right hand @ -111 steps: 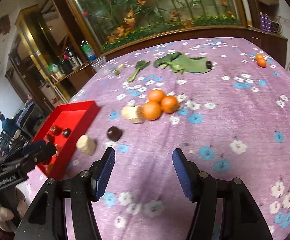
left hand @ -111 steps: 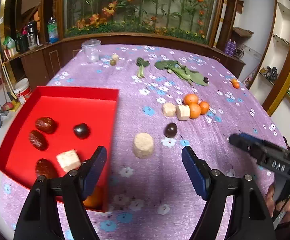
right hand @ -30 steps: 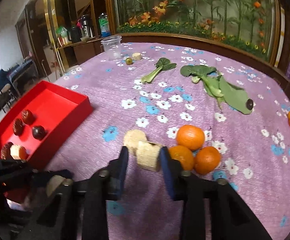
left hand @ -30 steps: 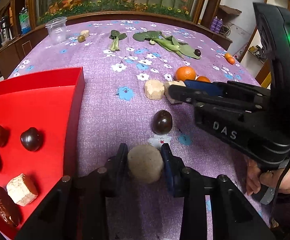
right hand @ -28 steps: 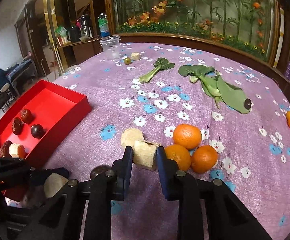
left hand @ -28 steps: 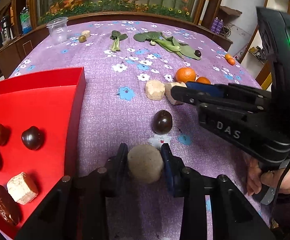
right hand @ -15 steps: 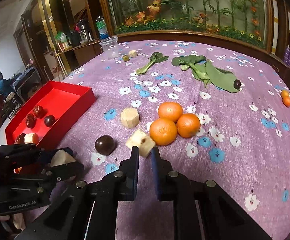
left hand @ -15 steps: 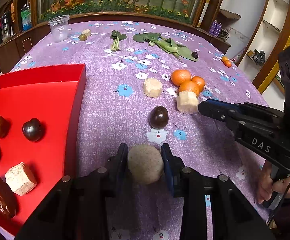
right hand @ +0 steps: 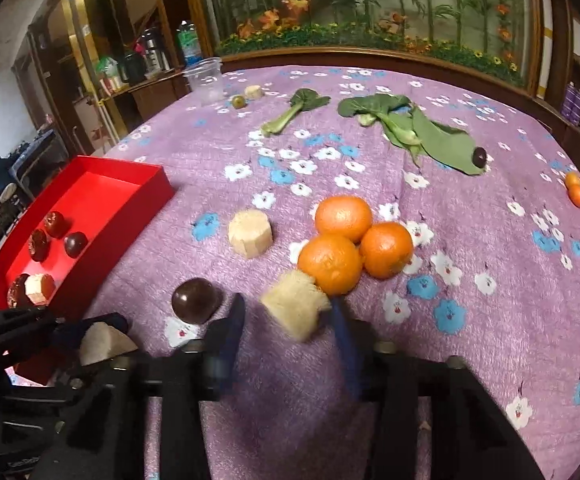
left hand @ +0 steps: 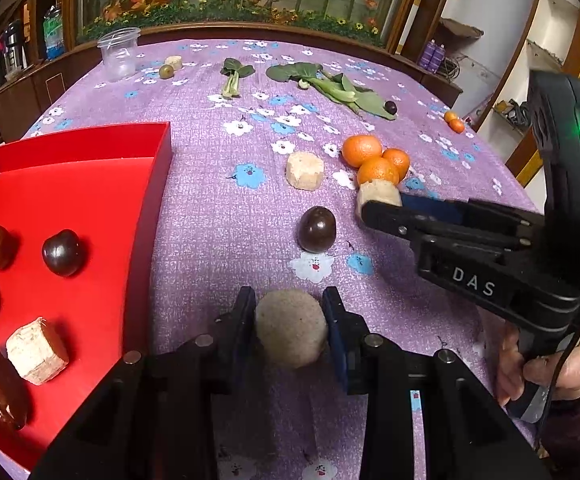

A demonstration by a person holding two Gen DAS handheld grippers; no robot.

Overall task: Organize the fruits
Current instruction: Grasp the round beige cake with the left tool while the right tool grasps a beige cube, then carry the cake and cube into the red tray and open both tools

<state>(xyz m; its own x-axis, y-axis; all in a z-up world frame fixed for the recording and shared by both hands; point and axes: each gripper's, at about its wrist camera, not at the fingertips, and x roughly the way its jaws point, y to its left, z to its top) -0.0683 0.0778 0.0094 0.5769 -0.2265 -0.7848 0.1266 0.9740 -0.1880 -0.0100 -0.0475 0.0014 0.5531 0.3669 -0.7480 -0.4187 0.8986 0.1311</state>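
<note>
My left tool is clamped on a round beige chunk, held just right of the red tray. My right tool has just been easing apart; its jaws now stand loose around a pale cut piece, one pad clear of it. That piece touches the nearest of three oranges. A dark round fruit sits on the purple tabletop between both tools.
</note>
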